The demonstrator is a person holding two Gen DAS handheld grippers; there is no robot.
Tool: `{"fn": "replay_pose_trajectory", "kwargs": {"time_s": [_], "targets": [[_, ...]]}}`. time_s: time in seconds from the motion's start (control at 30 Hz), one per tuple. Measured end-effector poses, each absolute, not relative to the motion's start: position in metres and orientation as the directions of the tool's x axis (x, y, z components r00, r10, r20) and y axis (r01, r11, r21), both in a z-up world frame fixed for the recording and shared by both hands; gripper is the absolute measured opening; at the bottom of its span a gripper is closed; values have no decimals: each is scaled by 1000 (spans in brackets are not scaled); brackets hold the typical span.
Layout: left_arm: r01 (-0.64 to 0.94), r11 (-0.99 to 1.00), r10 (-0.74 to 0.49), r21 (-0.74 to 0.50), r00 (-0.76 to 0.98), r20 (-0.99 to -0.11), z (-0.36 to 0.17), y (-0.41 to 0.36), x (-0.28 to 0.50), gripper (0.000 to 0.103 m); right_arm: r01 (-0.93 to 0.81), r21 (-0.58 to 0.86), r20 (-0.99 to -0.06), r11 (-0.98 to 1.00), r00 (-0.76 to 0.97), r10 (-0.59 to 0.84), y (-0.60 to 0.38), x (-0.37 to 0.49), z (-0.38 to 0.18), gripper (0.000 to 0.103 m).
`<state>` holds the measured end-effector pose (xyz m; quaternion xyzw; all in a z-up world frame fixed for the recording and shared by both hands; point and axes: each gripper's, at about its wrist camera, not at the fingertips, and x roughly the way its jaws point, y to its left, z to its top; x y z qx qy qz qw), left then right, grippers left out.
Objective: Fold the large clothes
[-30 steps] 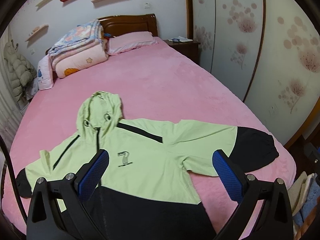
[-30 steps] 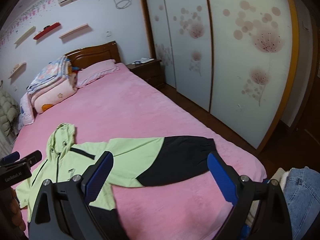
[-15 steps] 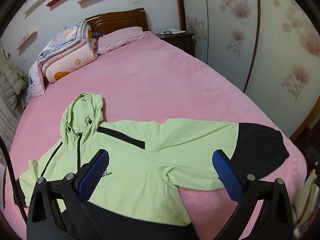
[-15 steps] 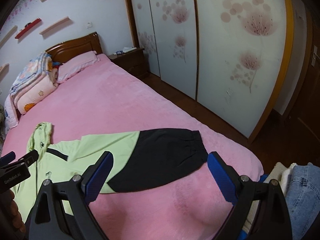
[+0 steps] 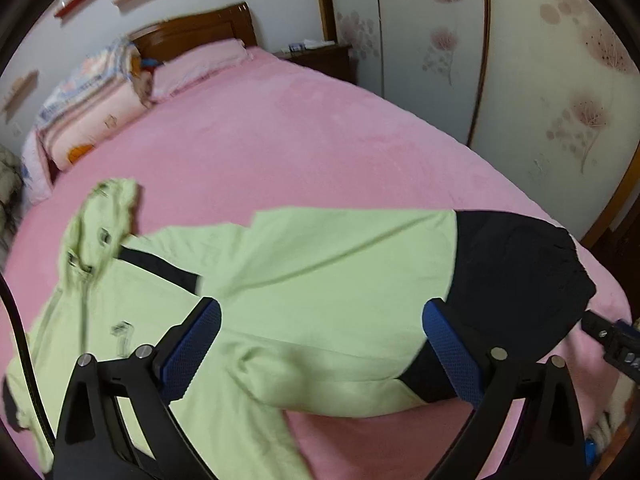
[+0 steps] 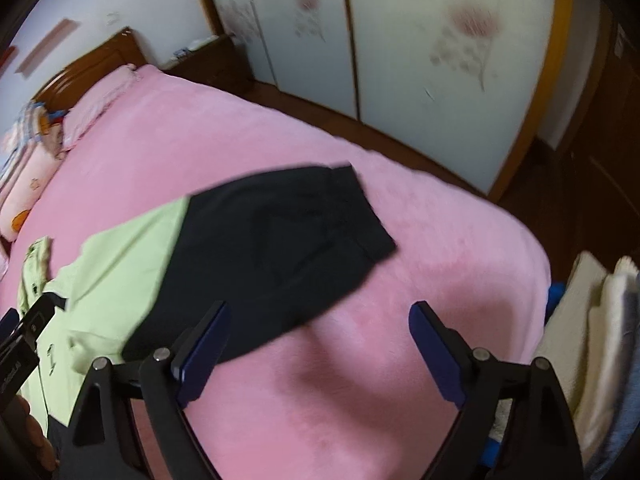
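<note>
Between the fingers of the left gripper [image 5: 320,350], which stand spread wide and hold nothing, lies the light-green sleeve of the jacket [image 5: 320,280]. The left blue pad [image 5: 192,354] sits over the green chest panel near the small printed logo; the right pad [image 5: 452,354] sits over the seam where green fabric meets the black cuff section [image 5: 516,276]. Whether the pads touch the cloth cannot be told. Beyond the fingers, the hood [image 5: 102,220] lies flat, pointing toward the headboard.

The right gripper [image 6: 318,350] is likewise fully spread and empty. Its left pad [image 6: 202,356] lies over the near edge of the black sleeve end [image 6: 288,248]; its right pad [image 6: 436,354] lies over bare pink bed cover [image 6: 400,240]. At the left edge of the right wrist view, part of the left gripper body appears beside the green fabric.

Farther out, the jacket rests spread face-up on the bed. Beyond it, folded quilts [image 5: 88,108] and a pink pillow [image 5: 200,64] lie against the wooden headboard [image 5: 192,30]. To the right of the fingers stand wardrobe doors [image 5: 540,60] with floral print.
</note>
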<state>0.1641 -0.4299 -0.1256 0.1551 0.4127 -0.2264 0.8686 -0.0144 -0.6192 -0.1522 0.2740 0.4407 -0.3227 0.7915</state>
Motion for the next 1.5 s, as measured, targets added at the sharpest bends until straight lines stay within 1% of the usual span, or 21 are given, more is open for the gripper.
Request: {"fn": "replay_pose_trajectory", "kwargs": {"time_s": [0.03,0.1,0.23,0.37,0.4,0.43,0.47,0.5,0.53,0.57,0.6,0.7,0.8,0.93,1.0,1.1,1.17,1.27,1.4,1.43,1.5], "targets": [[525,849,-276,63,541,-795,-131,-432,165,99,755,163,-878,635,404,-255,-623,-15,-158,84],[526,849,-284,41,522,-804,-138,-435,166,99,760,203,-887,617,410,-213,-630,-18,-172,82],[552,834,-302,24,492,-816,-147,-439,163,99,766,290,-876,573,453,-162,-644,-20,-187,82],[562,827,-311,-2,455,-834,-152,-437,163,99,761,320,-860,565,483,-164,-652,-9,-191,81],[562,827,-307,-1,450,-839,-153,-436,163,99,763,316,-860,564,481,-168,-654,-4,-193,76],[562,827,-302,3,449,-841,-152,-434,162,99,765,306,-864,567,474,-172,-655,4,-194,63],[560,828,-294,12,453,-842,-151,-431,161,96,764,290,-870,577,462,-175,-655,11,-195,53],[558,829,-286,23,460,-841,-149,-427,160,95,760,287,-869,583,463,-175,-656,14,-195,35],[554,832,-275,36,468,-839,-146,-421,159,92,749,297,-865,592,474,-166,-654,18,-192,13],[549,834,-266,46,475,-839,-142,-415,160,91,741,311,-857,595,489,-161,-653,19,-188,5],[539,841,-256,55,486,-836,-138,-408,160,90,737,316,-848,598,502,-171,-650,20,-182,4],[478,875,-220,76,532,-818,-119,-371,163,90,674,312,-778,670,586,-227,-621,20,-138,4],[420,906,-199,57,539,-818,-102,-328,172,90,576,306,-701,758,675,-230,-579,26,-92,4],[336,941,-161,47,564,-810,-79,-259,179,90,413,280,-620,867,767,-165,-509,53,-36,4],[300,953,-152,37,582,-799,-69,-226,179,90,314,271,-588,910,802,-101,-465,69,-13,4],[247,969,-146,11,607,-781,-57,-172,177,90,194,255,-564,947,826,-17,-408,91,3,4],[204,979,-138,-9,626,-767,-55,-132,177,90,113,247,-572,963,819,50,-365,107,3,4],[174,984,-143,-42,624,-768,-63,-91,181,90,35,230,-612,973,783,116,-313,128,-18,4],[164,983,-164,-81,592,-789,-92,-53,189,90,-30,208,-715,978,677,173,-255,156,-77,4],[167,982,-168,-86,583,-795,-100,-51,191,90,-38,208,-744,977,643,183,-248,161,-93,6],[182,979,-184,-97,561,-807,-117,-45,193,90,-37,215,-809,976,554,199,-231,171,-130,7]]}}
